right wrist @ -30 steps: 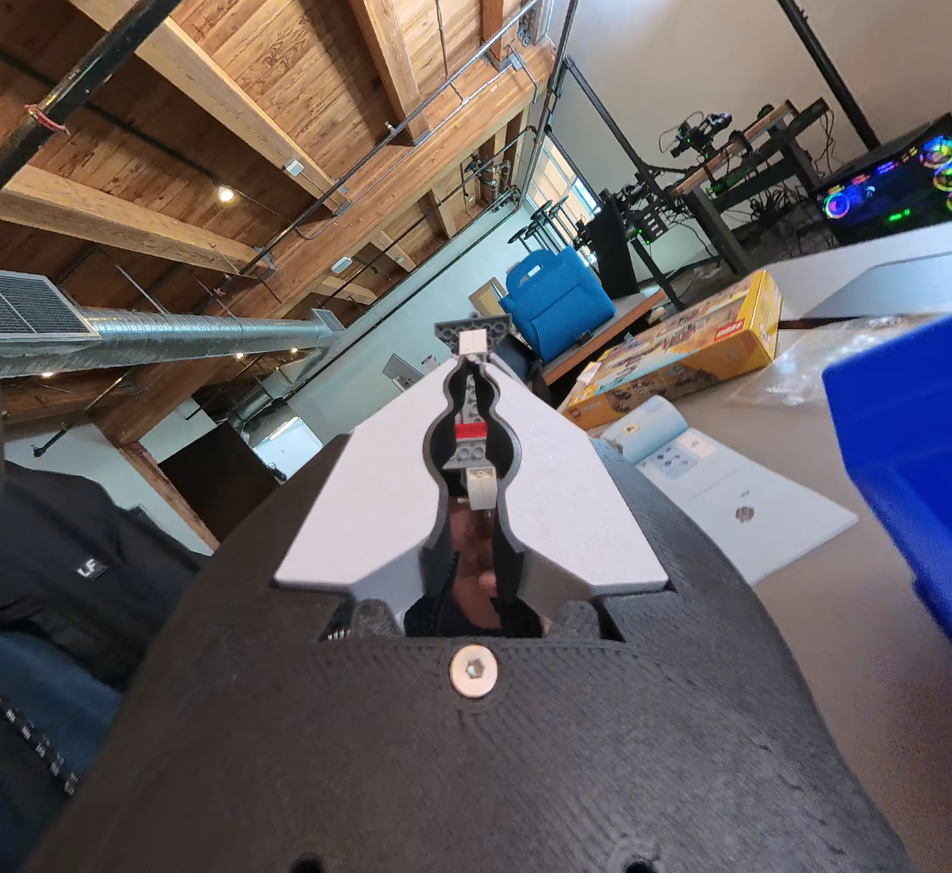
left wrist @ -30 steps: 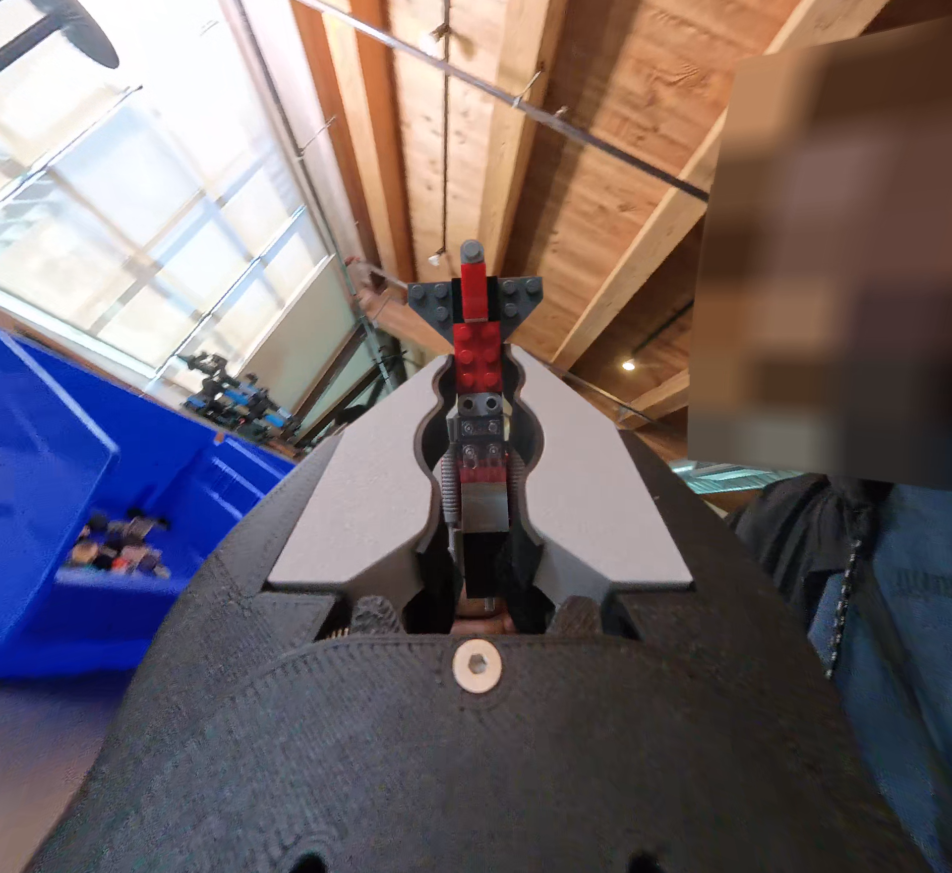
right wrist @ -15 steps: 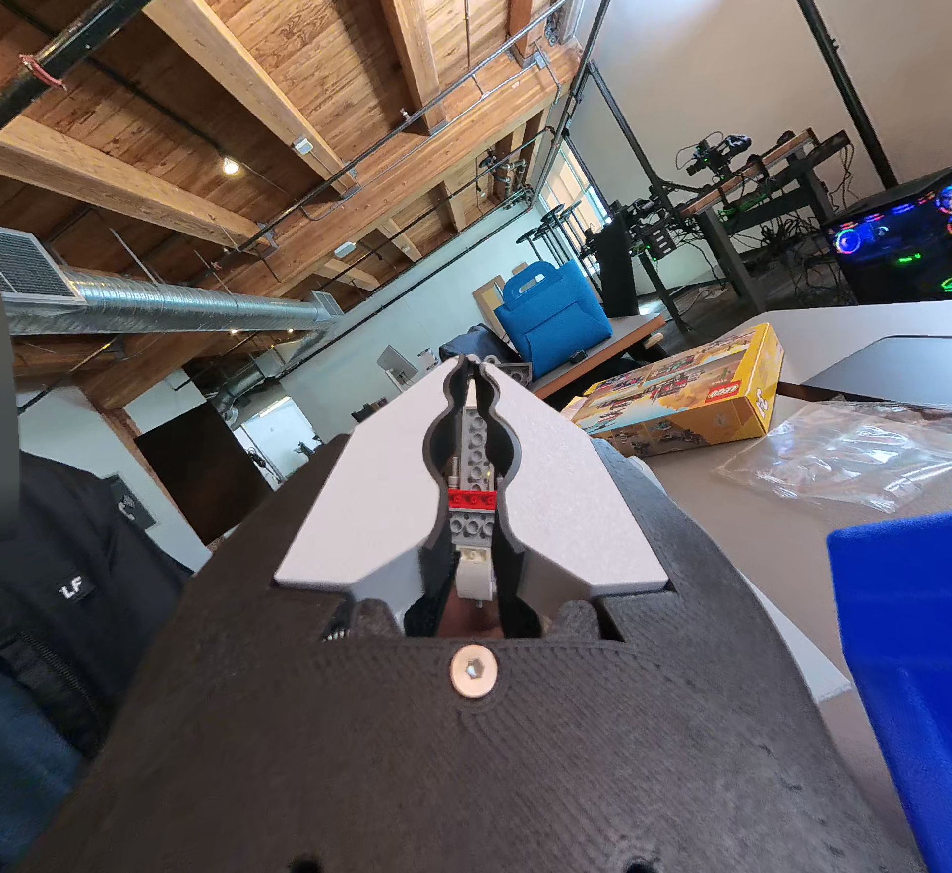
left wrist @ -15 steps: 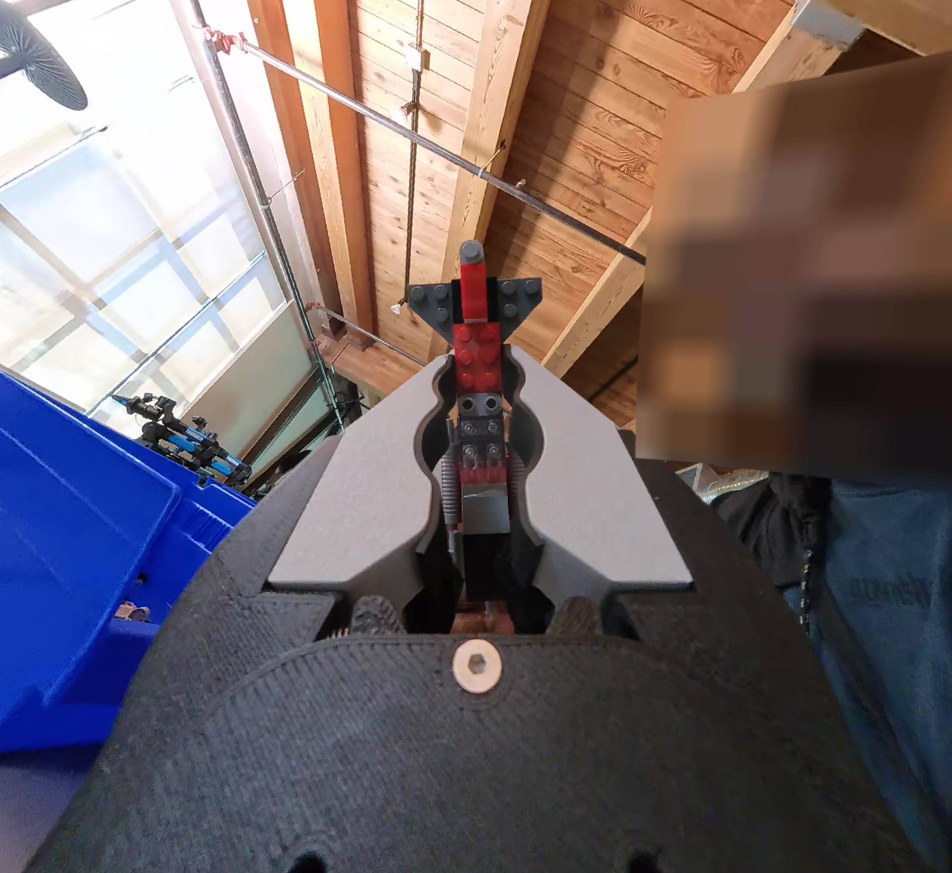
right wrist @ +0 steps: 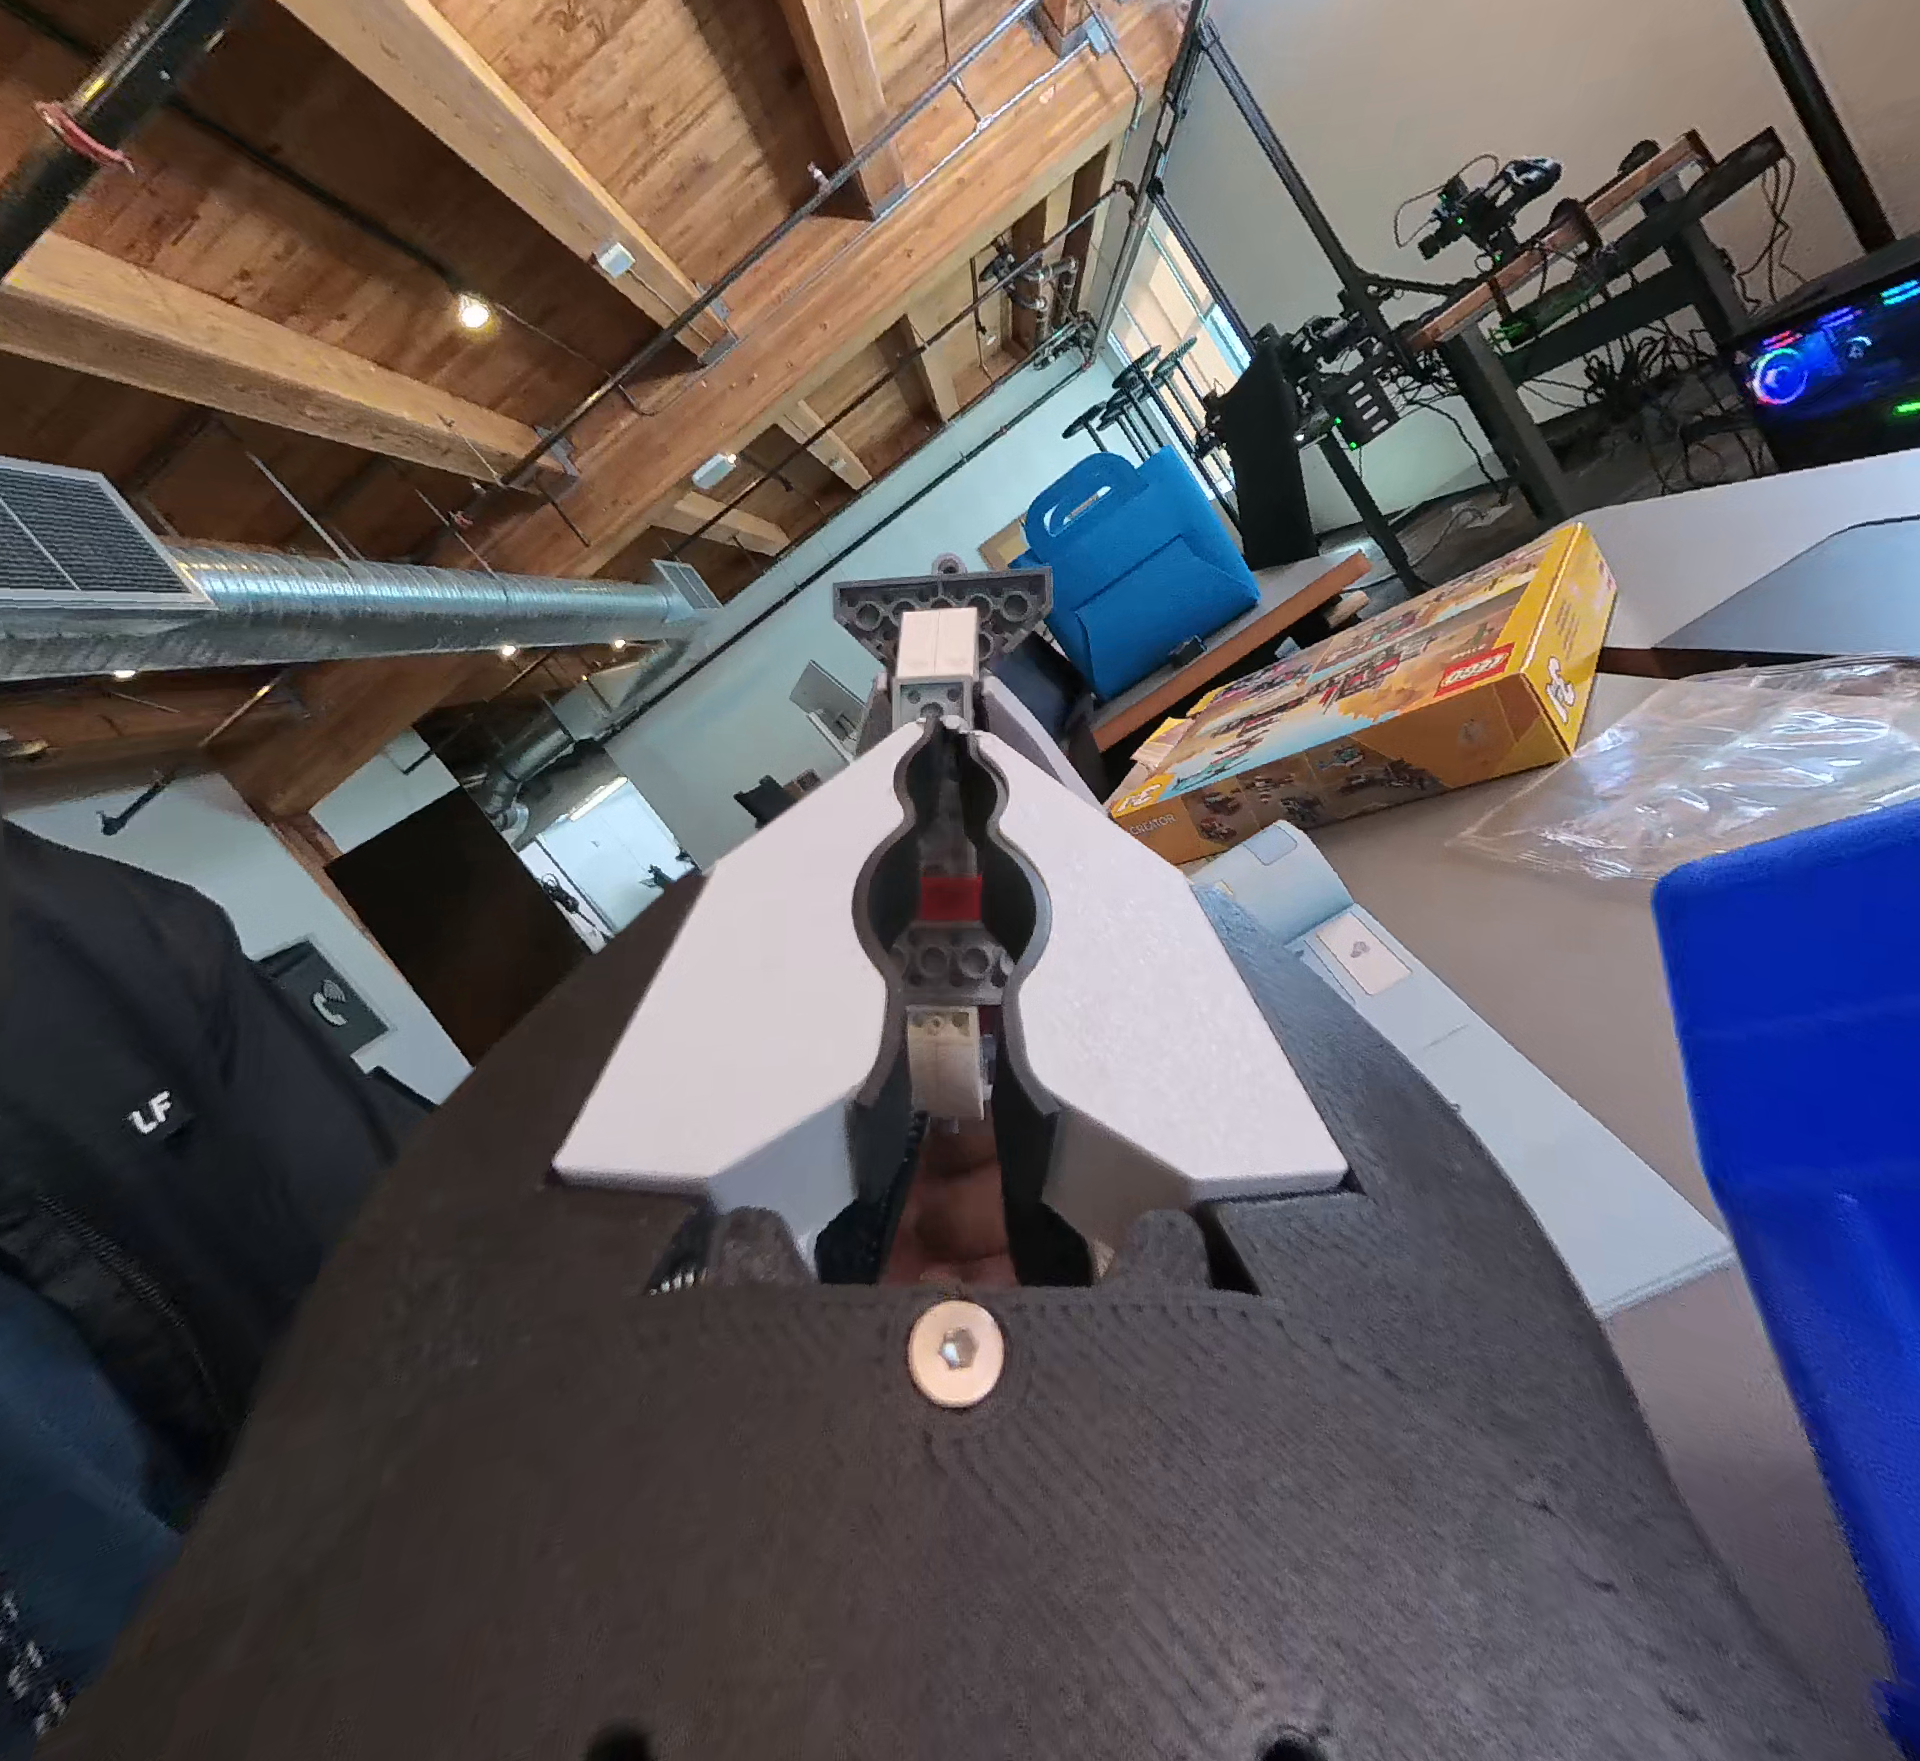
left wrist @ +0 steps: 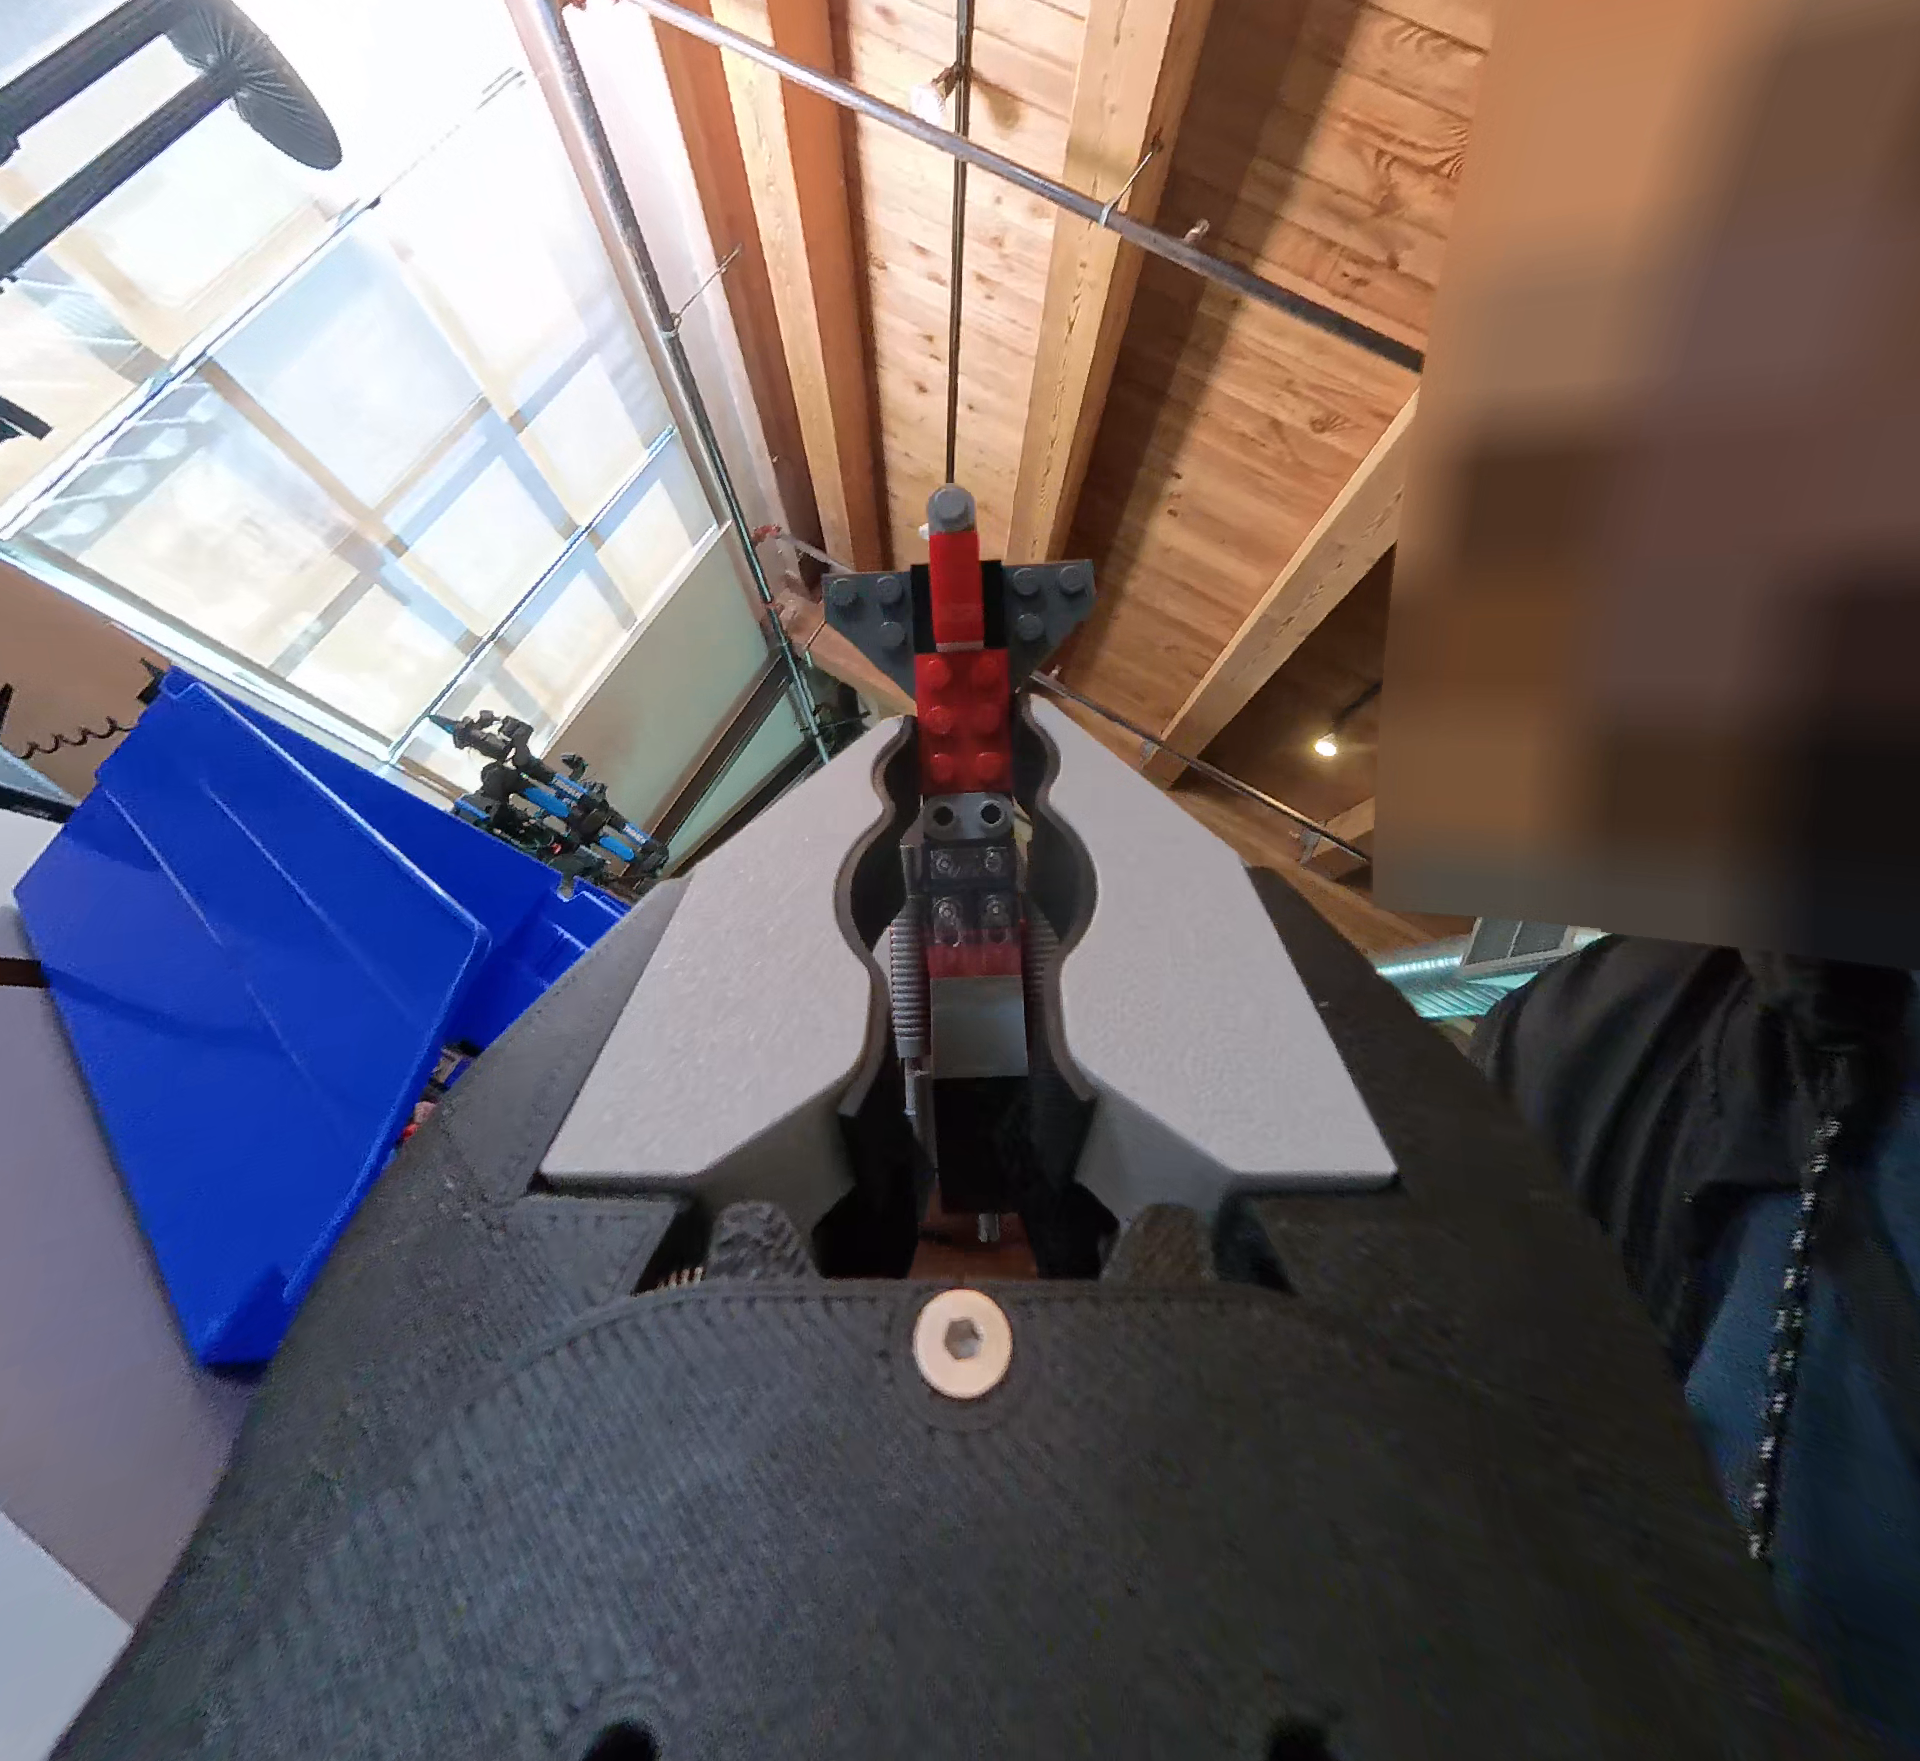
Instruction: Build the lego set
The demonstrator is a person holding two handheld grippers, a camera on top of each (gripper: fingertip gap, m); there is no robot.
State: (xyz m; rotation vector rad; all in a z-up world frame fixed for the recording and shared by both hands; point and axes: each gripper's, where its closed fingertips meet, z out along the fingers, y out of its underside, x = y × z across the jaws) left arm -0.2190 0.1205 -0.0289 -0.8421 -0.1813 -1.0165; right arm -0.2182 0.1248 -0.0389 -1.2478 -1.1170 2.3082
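Observation:
My left gripper (left wrist: pixel 961 724) is shut on a small lego model (left wrist: pixel 961 672), seen from its stud side. The model has a red plate, dark grey wedge plates and a grey tip, and it sticks out past the fingertips towards the ceiling. My right gripper (right wrist: pixel 940 724) is shut on a lego model (right wrist: pixel 940 641), seen from its underside. That model has a white brick and a dark grey wedge plate past the tips, and a red band between the fingers. It looks like the same model. Both grippers point upward, above the table.
A blue bin stands at the left in the left wrist view (left wrist: pixel 260 1036) and at the right in the right wrist view (right wrist: pixel 1808 1140). On the grey table (right wrist: pixel 1507 932) lie a yellow lego box (right wrist: pixel 1371 724), an open instruction booklet (right wrist: pixel 1340 932) and a clear plastic bag (right wrist: pixel 1714 776). A person's dark jacket (right wrist: pixel 125 1036) is close by. Both grippers' tips are close together, under 4 cm apart.
Both grippers tilted while staying shut. In the right wrist view the model sat back between the fingers half a second ago and now sticks out past the tips. The bin's loose pieces left the left view.

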